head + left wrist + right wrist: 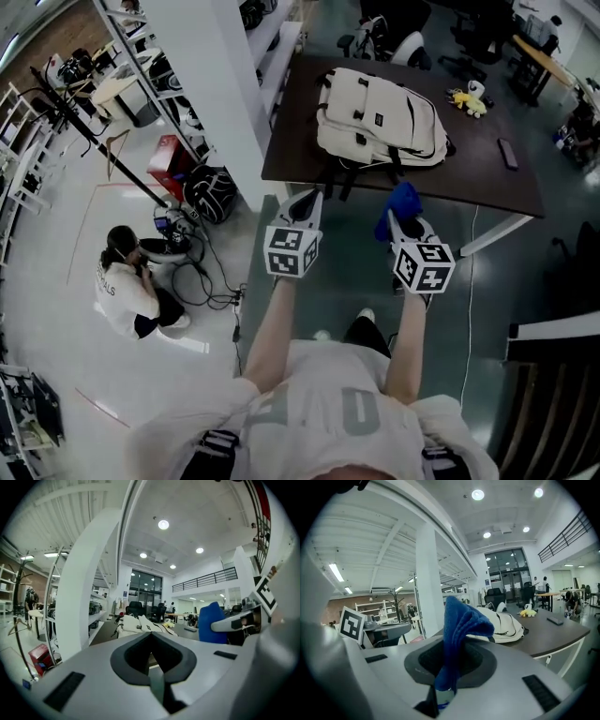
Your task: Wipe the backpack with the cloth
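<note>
Dark desk [497, 183] ahead bears the cream backpack [380, 117], lying crosswise beyond both tools; our right tool [410, 225], nearer it, pinches the blue cloth [401, 200]; our left tool [307, 202] is closed, empty.

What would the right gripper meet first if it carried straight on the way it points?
Probably the backpack on the table: the right gripper, shut on the cloth, points at its near side, though depth is unclear.

Yellow thing [469, 100] — perhaps a toy — too small
</note>
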